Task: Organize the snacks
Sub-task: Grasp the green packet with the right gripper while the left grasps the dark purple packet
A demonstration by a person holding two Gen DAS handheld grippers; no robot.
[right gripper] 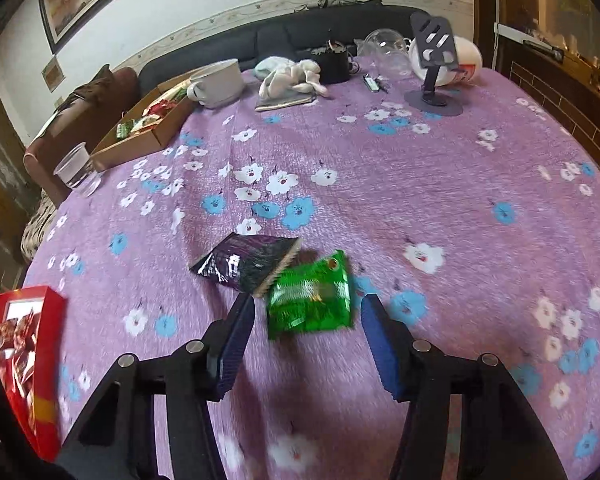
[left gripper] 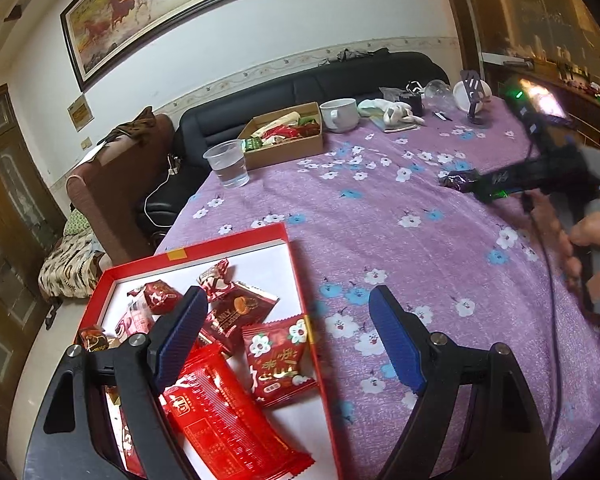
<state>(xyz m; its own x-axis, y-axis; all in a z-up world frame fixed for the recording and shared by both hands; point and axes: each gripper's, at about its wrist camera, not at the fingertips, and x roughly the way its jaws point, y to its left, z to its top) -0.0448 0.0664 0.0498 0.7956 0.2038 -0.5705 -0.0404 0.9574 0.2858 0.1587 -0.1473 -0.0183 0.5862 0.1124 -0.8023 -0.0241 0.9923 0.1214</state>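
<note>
right hand-held gripper (right gripper: pixel 308 344) hangs part-open and empty right over the crinkly green foil snack packet (right gripper: pixel 310 300) on the purple flowered table (right gripper: pixel 420 184), packet's long side spanning the fingers.

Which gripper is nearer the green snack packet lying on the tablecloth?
Right. The right gripper hangs directly over the green snack packet, open and not gripping it. The left gripper is at the red box, far off.

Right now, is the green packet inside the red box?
No, the green packet lies on the tablecloth beside a dark packet, apart from the red box.
</note>
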